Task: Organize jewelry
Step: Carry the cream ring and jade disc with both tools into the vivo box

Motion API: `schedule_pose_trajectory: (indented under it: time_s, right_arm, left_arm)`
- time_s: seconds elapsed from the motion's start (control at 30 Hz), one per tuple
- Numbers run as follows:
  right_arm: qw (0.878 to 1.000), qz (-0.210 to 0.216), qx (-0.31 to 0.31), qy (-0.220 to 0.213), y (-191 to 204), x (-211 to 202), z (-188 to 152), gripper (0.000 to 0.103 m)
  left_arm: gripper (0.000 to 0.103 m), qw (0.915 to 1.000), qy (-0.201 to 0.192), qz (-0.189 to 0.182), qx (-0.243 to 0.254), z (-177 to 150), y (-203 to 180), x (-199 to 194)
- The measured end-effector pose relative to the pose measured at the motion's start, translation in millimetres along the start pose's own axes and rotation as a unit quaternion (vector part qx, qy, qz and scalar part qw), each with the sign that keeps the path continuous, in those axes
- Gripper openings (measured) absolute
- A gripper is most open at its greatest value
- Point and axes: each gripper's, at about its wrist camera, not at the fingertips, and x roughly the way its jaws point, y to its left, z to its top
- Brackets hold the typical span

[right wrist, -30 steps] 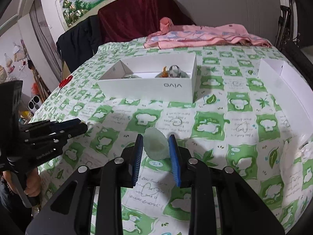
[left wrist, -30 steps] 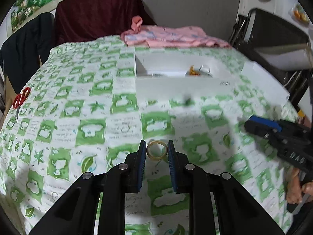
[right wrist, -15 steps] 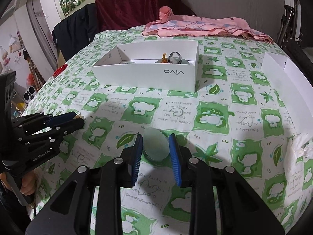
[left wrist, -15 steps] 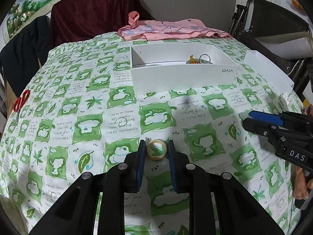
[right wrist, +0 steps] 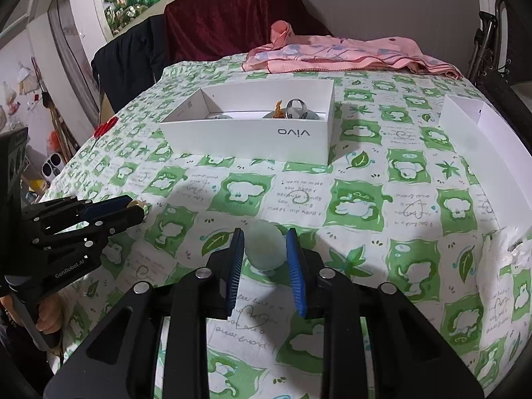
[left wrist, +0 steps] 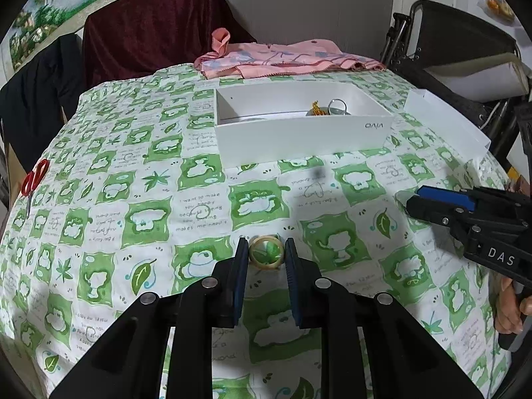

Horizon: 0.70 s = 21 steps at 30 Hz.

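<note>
The worktop (left wrist: 99,199) was covered by a green-patterned cloth, with a white box (right wrist: 252,139) of jewelry set on it. A beige ring (left wrist: 267,252) was clamped in the left hand-held gripper (left wrist: 267,254), a pale green bangle (right wrist: 265,247) in the right hand-held gripper (right wrist: 265,249).

- The open box (left wrist: 301,139) is set mid-table on the tablecloth (left wrist: 199,212), with a ring (left wrist: 337,104) and a few small pieces inside.
- A folded cloth (left wrist: 282,58) is laid behind the box.
- The box lid (right wrist: 482,139) is placed off to the right.
- Scissors (left wrist: 33,179) are left at the far left edge.
</note>
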Motion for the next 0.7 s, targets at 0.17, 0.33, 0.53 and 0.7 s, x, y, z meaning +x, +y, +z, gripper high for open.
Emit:
schedule_pose_trajectory:
  time_s: [0.17,0.33,0.53,0.7]
  right_arm:
    - [1.000,0.006,0.006,-0.024,-1.9,-9.7,3.2,0.025]
    - [0.996,0.040,0.043,-0.071,-9.5,-37.2,34.4,0.025]
    - [0.988,0.068,0.077,-0.111,-14.5,-41.7,94.2,0.025]
    - [0.989,0.068,0.099,-0.091,-25.7,-0.8,112.2,0.025]
  left_arm:
    - [0.022,1.0000,-0.004,-0.002,-0.004,3.7,1.8,-3.0]
    - [0.022,0.9996,-0.024,-0.004,-0.014,35.7,3.8,-19.9]
    - [0.022,0.9960,-0.081,-0.016,-0.034,95.6,4.0,-36.8]
    - [0.022,0.9950,-0.073,-0.013,-0.067,119.0,12.3,-1.9]
